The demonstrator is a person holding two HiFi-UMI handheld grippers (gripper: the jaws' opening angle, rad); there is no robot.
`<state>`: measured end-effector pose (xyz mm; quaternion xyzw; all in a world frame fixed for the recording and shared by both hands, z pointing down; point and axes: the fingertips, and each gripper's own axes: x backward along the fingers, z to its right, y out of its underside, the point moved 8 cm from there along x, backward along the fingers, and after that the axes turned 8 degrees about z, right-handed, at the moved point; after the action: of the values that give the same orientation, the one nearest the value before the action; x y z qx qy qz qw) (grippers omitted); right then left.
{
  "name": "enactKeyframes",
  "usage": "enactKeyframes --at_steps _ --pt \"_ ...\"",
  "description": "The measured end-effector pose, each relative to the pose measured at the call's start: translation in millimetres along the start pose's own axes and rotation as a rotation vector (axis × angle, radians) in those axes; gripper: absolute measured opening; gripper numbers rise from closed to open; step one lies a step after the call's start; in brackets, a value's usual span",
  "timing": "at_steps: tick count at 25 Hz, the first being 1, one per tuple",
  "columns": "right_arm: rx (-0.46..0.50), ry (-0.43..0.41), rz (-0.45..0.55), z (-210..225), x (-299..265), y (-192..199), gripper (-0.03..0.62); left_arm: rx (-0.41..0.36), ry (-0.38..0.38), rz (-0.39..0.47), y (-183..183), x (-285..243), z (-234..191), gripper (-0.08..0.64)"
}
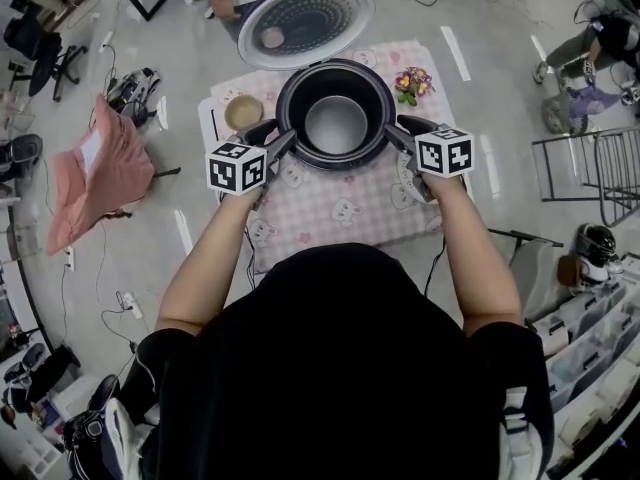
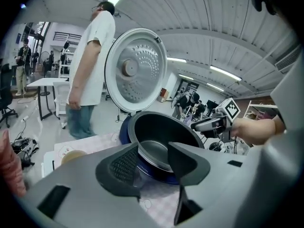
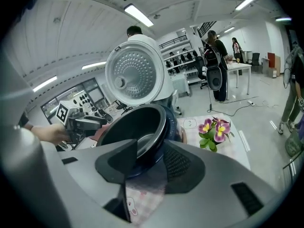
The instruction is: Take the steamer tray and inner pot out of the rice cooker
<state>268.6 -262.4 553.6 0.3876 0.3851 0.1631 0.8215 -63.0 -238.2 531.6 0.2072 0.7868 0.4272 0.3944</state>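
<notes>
- Black clothing (image 1: 340, 368) fills the bottom of the head view, and both bare forearms are stretched forward from it.
- At the pot's left side the left gripper (image 2: 153, 146) is held. Its fingers (image 2: 124, 167) are spread wide and set astride the rim, one outside the wall and one inside, and no squeeze on the rim is seen.
- At the pot's right side the right gripper (image 3: 151, 144) is held. Its fingers (image 3: 183, 167) are set narrower, with the rim between them as well, and are not seen to press on it.
- Between the two grippers the pot (image 1: 335, 118) is seated in the cooker (image 2: 124, 133).
- Under the cooker a desk (image 1: 320, 213) is covered with a pink checked cloth.
- A bowl (image 1: 243, 113) is placed just beside the cooker on the left, and flowers (image 1: 412, 83) near it on the right.
- Behind the pot the lid (image 1: 305, 20) is swung up.
- Beyond the desk a person in a white shirt (image 2: 95, 65) is seen standing.
</notes>
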Motion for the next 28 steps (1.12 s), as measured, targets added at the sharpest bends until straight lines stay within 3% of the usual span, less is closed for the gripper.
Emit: enactKeyframes --at_steps 11,17,21,25,28 --pt "0.011 -0.025 -0.025 4 -30 -11 0.166 -0.025 -0.049 -0.004 -2 -18 -11 0.184" --pt "0.054 0.025 -0.053 6 -36 -17 0.123 -0.016 -0.089 -0.024 0 -22 -16 0.184" --pt "0.035 0.030 -0.066 7 -39 -20 0.114 -0.007 -0.095 -0.023 2 -27 -10 0.183" --pt "-0.071 0.028 -0.038 12 -46 -24 0.101 0.103 -0.103 0.019 1 -30 -18 0.183" --pt "-0.230 0.014 0.016 17 -46 -27 0.084 0.221 -0.084 0.065 0 -29 -21 0.181"
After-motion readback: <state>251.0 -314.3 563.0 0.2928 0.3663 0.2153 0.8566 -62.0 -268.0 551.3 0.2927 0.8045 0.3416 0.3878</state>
